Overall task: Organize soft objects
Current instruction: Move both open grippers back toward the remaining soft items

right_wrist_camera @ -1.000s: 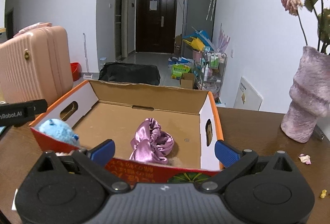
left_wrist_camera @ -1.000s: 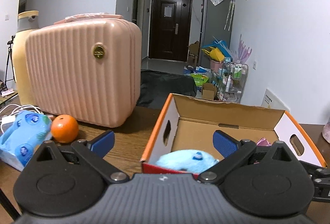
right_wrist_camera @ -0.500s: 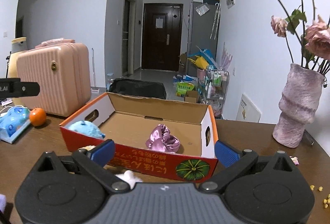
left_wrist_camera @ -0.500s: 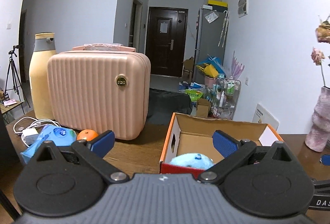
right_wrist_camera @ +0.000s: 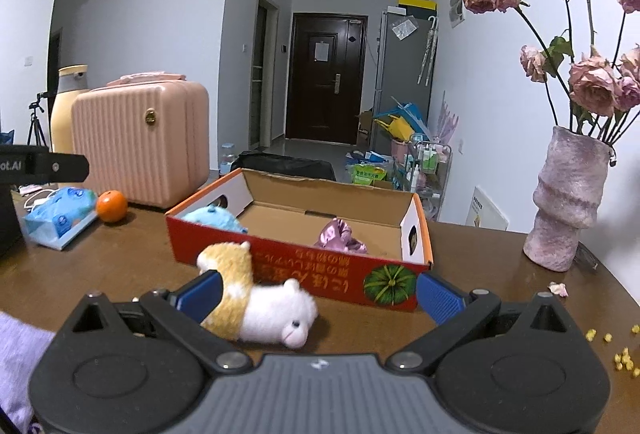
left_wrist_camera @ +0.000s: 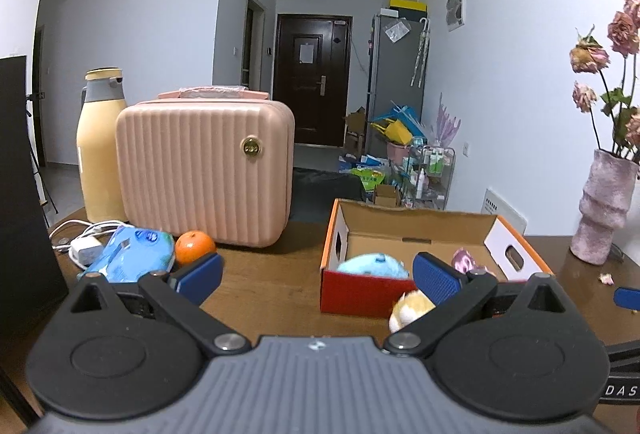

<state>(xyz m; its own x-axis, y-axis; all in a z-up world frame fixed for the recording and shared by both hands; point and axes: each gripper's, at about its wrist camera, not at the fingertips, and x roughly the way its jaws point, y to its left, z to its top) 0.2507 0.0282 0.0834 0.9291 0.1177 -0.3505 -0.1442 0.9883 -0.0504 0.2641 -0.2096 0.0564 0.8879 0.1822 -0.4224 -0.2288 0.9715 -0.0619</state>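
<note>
Box (right_wrist_camera: 280,258) holds blue plush (right_wrist_camera: 212,219) (plus scrunchie (right_wrist_camera: 340,236)).

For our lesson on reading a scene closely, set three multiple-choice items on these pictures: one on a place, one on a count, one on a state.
1. Where does the alpaca plush toy lie?
A. in the box
B. on the table before the box
C. on the suitcase

2. How many soft things are inside the cardboard box?
A. two
B. none
C. four

3. How is the right gripper?
A. shut on the toy
B. open
C. hidden

Answers:
1 B, it lies against the box's red front.
2 A, the blue plush and purple scrunchie.
3 B, its fingers stand wide apart.
</note>
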